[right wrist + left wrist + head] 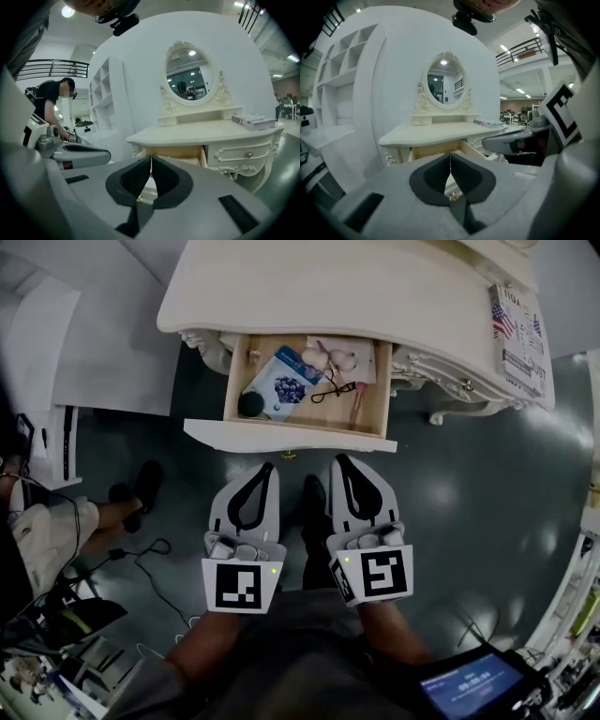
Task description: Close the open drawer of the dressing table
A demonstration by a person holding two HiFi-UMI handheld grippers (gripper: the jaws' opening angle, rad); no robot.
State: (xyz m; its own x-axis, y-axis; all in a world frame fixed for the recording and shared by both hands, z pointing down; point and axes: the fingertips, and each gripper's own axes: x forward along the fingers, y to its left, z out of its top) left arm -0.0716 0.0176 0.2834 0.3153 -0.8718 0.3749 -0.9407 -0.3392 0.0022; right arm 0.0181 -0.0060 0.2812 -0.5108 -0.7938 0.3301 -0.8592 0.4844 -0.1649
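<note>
We note: table drawer open at front edge; left hand-held gripper and right hand-held gripper both pressed together, empty.

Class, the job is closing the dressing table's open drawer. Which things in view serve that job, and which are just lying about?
Job: open drawer, dressing table, left gripper, right gripper, both shut.
Lying about: blue packet in drawer, book on tabletop, floor cable.

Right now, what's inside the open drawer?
The drawer holds a blue packet, a dark round object, a black looped tool, pale items and a pink stick. Its back is hidden under the tabletop.
</note>
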